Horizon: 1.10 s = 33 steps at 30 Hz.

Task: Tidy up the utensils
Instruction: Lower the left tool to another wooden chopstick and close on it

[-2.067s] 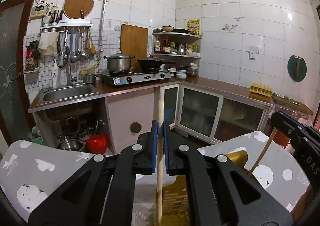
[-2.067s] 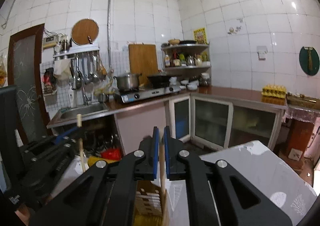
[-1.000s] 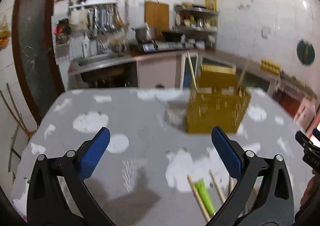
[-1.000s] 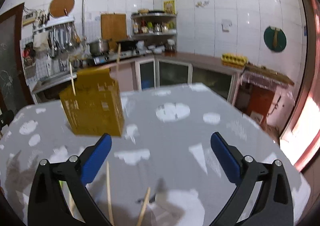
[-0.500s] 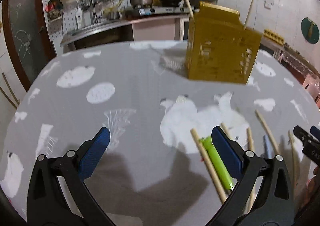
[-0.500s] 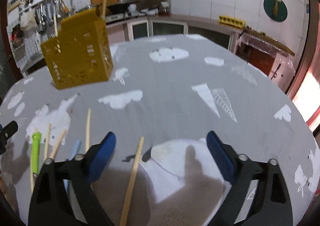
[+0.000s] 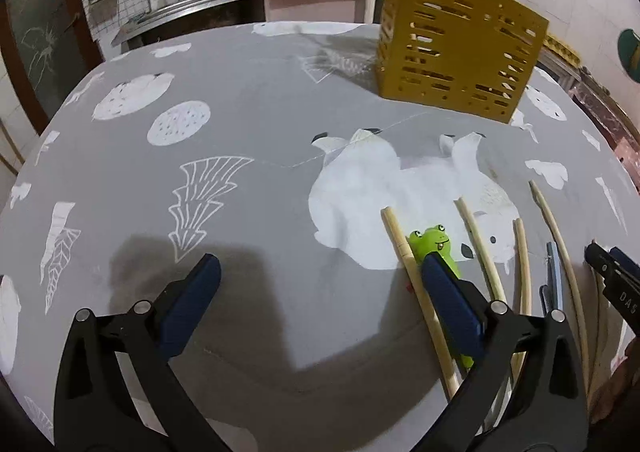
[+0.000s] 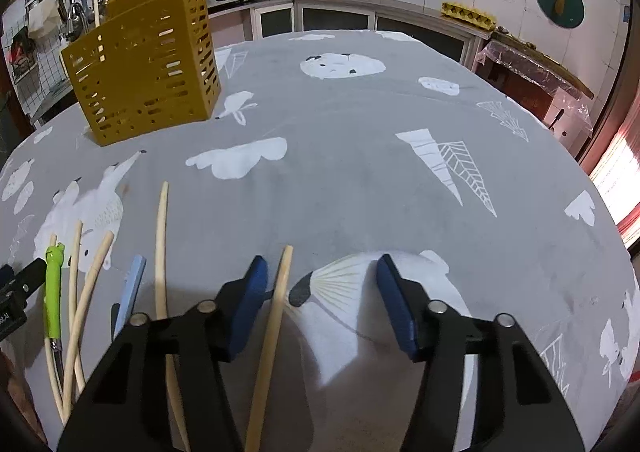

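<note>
Both grippers have come down from the yellow slotted holder (image 8: 146,64), where each was clamped on a chopstick a moment ago, to the loose utensils lying on the grey patterned tablecloth (image 8: 360,156); two chopsticks now stand in the holder, so the first pair counts as delivered and a second pick is judged to be starting. The right gripper (image 8: 320,272) has just been narrowing its jaws, with one pale chopstick (image 8: 276,316) lying between them near the left pad; the pads do not yet press on it, so it is released and empty. The left gripper (image 7: 316,272) stands spread wide and empty, its right finger over the green frog-headed utensil (image 7: 434,242), with a thicker wooden chopstick (image 7: 404,256) lying inside the gap. The remaining sticks are thin, smooth, round-section wood or bamboo, some slightly bowed; a flat pale-blue handle (image 8: 130,292) lies among them. The holder is rigid perforated plastic, upright, well apart from the pile
</note>
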### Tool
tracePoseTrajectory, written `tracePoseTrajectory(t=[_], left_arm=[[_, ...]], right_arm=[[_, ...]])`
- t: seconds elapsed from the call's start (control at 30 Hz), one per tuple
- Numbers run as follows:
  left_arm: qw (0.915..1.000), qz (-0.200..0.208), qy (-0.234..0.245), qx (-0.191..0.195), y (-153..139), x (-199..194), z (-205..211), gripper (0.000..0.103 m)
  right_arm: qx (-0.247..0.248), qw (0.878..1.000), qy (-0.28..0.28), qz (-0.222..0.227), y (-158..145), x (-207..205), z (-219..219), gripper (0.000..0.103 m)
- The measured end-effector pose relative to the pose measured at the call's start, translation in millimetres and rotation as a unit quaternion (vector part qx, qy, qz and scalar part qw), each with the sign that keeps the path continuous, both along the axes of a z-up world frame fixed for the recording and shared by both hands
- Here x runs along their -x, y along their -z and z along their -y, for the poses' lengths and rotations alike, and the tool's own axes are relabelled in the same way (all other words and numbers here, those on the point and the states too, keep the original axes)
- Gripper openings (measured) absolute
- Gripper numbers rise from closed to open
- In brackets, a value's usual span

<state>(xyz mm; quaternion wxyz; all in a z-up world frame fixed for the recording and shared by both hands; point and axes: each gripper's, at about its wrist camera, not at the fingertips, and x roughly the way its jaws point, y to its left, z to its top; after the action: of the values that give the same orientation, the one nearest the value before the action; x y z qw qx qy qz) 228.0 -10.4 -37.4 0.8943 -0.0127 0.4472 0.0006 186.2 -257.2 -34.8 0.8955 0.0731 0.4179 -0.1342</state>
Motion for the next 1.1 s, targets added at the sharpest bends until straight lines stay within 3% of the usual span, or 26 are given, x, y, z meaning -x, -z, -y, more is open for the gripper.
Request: tracePoseTrajectory(t=[0.33, 0.43, 0.63, 0.7, 0.77, 0.87, 1.0, 1.1], left_arm=[[0.9997, -0.018, 0.006, -0.015, 5, -3, 17, 0.085], [0.9997, -0.020, 0.004, -0.014, 4, -7, 20, 0.081], [0.9995, -0.027, 0.006, -0.015, 0, -15, 29, 0.060], [0.9994, -0.028, 0.013, -0.017, -1, -15, 34, 0.045], [0.9992, -0.030, 0.020, -0.021, -1, -16, 40, 0.038], [0.9988, -0.031, 0.025, -0.027, -2, -17, 45, 0.028], [0.9984, -0.026, 0.035, -0.037, -1, -18, 49, 0.016], [0.9981, -0.030, 0.040, -0.035, -2, -22, 50, 0.010]], right_arm=[[-0.001, 1.000, -0.003, 0.004, -1, -2, -10, 0.022], [-0.009, 1.000, -0.004, 0.006, -2, -2, -7, 0.020], [-0.009, 1.000, -0.007, 0.004, -2, -3, -7, 0.020], [-0.007, 1.000, -0.004, 0.002, -2, -3, -7, 0.020], [-0.006, 1.000, 0.000, -0.001, -2, -5, -8, 0.020], [-0.001, 1.000, 0.005, -0.002, -2, -5, -10, 0.019], [0.001, 1.000, 0.006, 0.006, -1, -5, -11, 0.008], [-0.002, 1.000, 0.005, 0.005, -1, -6, -10, 0.007]])
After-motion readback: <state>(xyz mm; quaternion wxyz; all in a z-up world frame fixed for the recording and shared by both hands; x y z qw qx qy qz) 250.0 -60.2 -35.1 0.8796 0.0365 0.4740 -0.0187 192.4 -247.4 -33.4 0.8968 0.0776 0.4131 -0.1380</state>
